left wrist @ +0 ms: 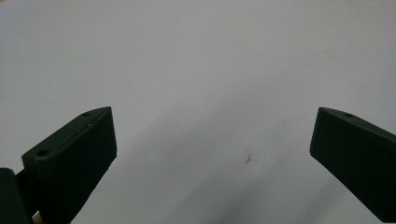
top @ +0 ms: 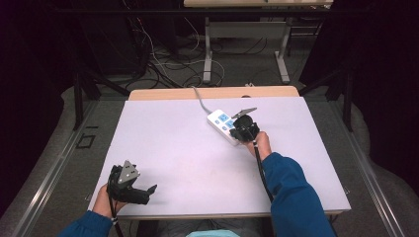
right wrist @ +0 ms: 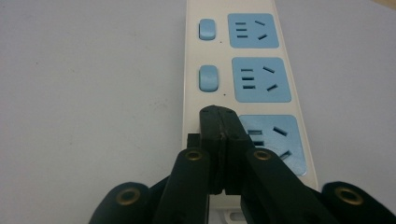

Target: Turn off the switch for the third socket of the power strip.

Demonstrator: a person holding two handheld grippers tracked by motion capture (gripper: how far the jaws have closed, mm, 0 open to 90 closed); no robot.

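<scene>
White power strip [top: 223, 126], three blue sockets, at table's [top: 163, 148] 1 o'clock: right gripper [right wrist: 219, 116], jaws pressed together, tips over its nearest switch; left gripper [top: 148, 190] wide, empty, at 7 o'clock.

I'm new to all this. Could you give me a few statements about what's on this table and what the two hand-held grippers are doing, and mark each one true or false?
1. The right hand-held gripper has its jaws shut, tips over the power strip. True.
2. The left hand-held gripper is gripping the power strip. False: its jaws stand open over bare table, far from the strip.
3. The power strip has blue sockets, each with a blue switch beside it. True.
4. A plug sits in the middle socket. False: the sockets in view are empty.
5. The strip's cable runs toward the far edge of the table. True.
</scene>
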